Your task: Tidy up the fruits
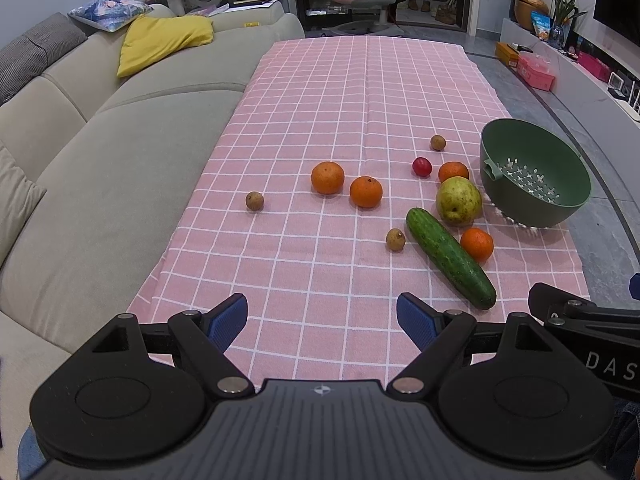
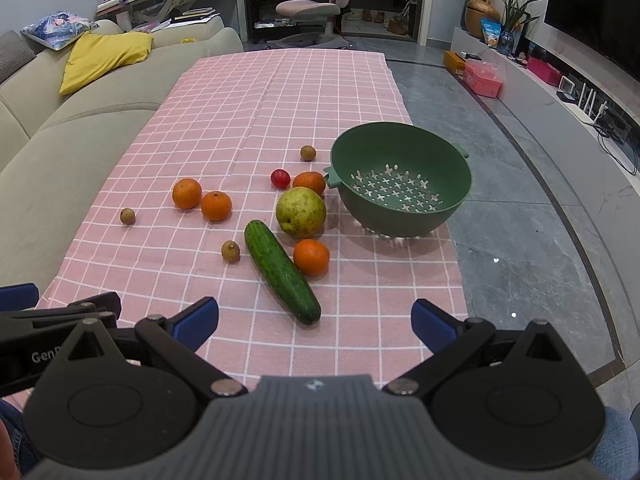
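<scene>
On the pink checked cloth lie several oranges, a green pear, a cucumber, a small red fruit and three small brown fruits. An empty green colander bowl stands at the right. My left gripper is open and empty near the cloth's front edge. My right gripper is open and empty just in front of the cucumber's near end.
A grey sofa with a yellow cushion runs along the left of the cloth. Grey tiled floor lies to the right, with a low TV shelf beyond. An office chair stands at the back.
</scene>
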The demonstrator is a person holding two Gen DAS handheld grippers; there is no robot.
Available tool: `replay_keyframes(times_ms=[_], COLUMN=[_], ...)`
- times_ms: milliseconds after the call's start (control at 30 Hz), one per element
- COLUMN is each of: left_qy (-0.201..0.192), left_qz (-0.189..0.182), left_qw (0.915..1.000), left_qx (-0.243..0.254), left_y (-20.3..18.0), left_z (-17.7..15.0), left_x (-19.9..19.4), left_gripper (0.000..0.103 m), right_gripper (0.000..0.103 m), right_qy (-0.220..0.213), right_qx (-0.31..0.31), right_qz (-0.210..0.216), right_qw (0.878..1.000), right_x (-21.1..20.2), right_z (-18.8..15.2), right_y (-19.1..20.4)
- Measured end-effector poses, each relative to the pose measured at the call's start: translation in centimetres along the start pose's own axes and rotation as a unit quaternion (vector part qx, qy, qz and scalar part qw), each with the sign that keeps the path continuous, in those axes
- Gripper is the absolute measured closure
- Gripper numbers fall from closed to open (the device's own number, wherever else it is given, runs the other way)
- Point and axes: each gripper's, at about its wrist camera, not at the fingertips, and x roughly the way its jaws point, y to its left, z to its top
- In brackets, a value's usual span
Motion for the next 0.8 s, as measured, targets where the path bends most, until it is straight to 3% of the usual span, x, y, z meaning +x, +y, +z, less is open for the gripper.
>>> replay_keyframes(times_ms=[800], left_qy=[0.002], left_qz=[-0.002], left_qw=[1.0], left_qx=[-0.001], left_y=[-0.43], left_z=[-0.7], left_x=[0.04], left_gripper=[0.005], right_gripper=[0.004], right_qy=[-0.001], right_qx=[-0.004], right_qz=[-0.006], right_qw=[1.0], right_x=[-0.09], right_z=[-0.17], right_y=[0.17])
